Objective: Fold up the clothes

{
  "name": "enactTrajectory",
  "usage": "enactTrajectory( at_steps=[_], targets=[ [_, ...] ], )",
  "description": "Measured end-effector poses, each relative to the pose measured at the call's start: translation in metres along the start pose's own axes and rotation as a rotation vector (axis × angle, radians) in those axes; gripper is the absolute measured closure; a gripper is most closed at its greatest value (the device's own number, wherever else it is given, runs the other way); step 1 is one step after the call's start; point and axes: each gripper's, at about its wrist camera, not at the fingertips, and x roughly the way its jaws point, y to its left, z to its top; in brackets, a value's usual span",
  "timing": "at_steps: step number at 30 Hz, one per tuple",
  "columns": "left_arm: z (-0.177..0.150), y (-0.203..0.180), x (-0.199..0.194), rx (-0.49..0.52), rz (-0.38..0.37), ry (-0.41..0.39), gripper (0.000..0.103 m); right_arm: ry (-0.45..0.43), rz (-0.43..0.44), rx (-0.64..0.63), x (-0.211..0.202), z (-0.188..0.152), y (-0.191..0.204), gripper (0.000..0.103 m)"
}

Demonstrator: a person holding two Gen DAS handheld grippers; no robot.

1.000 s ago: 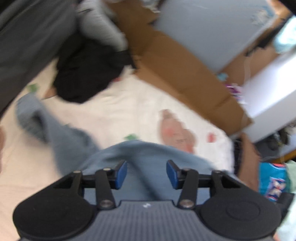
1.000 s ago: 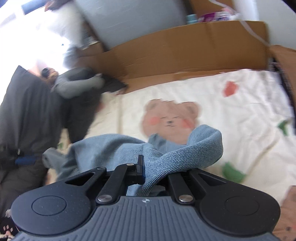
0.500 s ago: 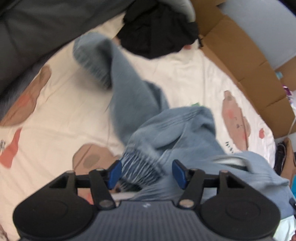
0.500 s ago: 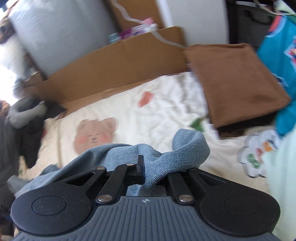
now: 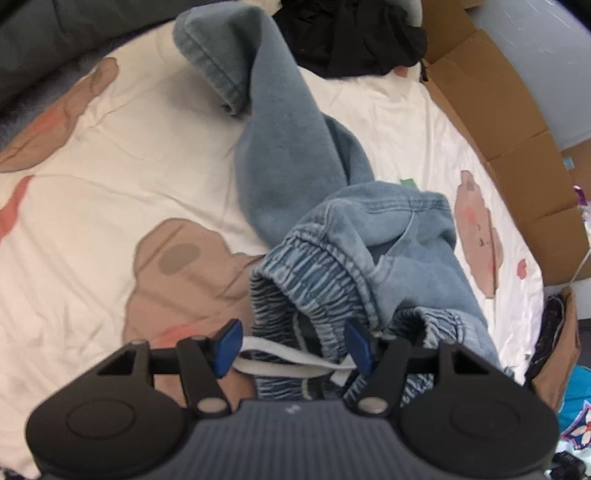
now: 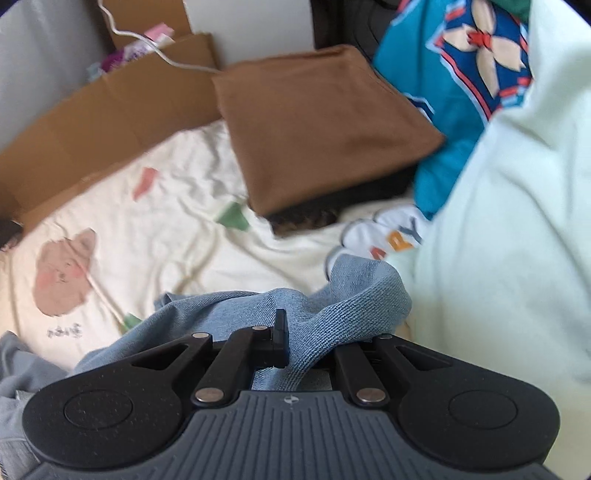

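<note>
1. The left tool [image 5: 291, 349] is spread; the jeans' [image 5: 295, 162] elastic waistband and white drawstring [image 5: 284, 356] lie between its pads, apparently unpinched.
2. The right tool [image 6: 295, 336] is pressed together, pinching a fold of the same jeans; its right finger is hidden under denim.
3. The jeans sprawl crumpled across the bear-print bed sheet [image 5: 110, 155].
4. Beyond, a folded brown garment [image 6: 317, 125] covers something dark; a black pile [image 5: 351, 33] is cut off.
</note>
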Motion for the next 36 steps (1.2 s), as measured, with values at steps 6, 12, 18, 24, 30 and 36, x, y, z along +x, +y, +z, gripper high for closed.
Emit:
enactTrajectory(
  at_steps=[6,12,18,24,30,36],
  targets=[
    [0.008,-0.009,0.002,0.005,-0.066,-0.044,0.035,0.06,-0.058,0.044,0.013,-0.009,-0.019,0.101],
    [0.035,-0.011,-0.01,0.025,-0.055,-0.124,0.035,0.157,-0.102,0.053,0.025,-0.016,-0.04,0.095],
    [0.084,-0.013,0.002,0.022,0.015,-0.175,0.029,0.208,-0.089,-0.005,0.004,-0.023,-0.035,0.081],
    [0.122,-0.011,0.028,-0.022,0.088,-0.175,0.027,0.217,-0.07,-0.008,-0.033,-0.022,-0.025,0.064],
    [0.138,-0.009,0.05,-0.07,0.081,-0.141,0.078,0.176,-0.012,-0.04,-0.073,0.001,-0.016,0.059],
    [0.143,-0.059,0.049,0.114,0.097,-0.123,0.097,0.112,0.114,-0.145,-0.109,0.05,0.005,0.056]
  ],
)
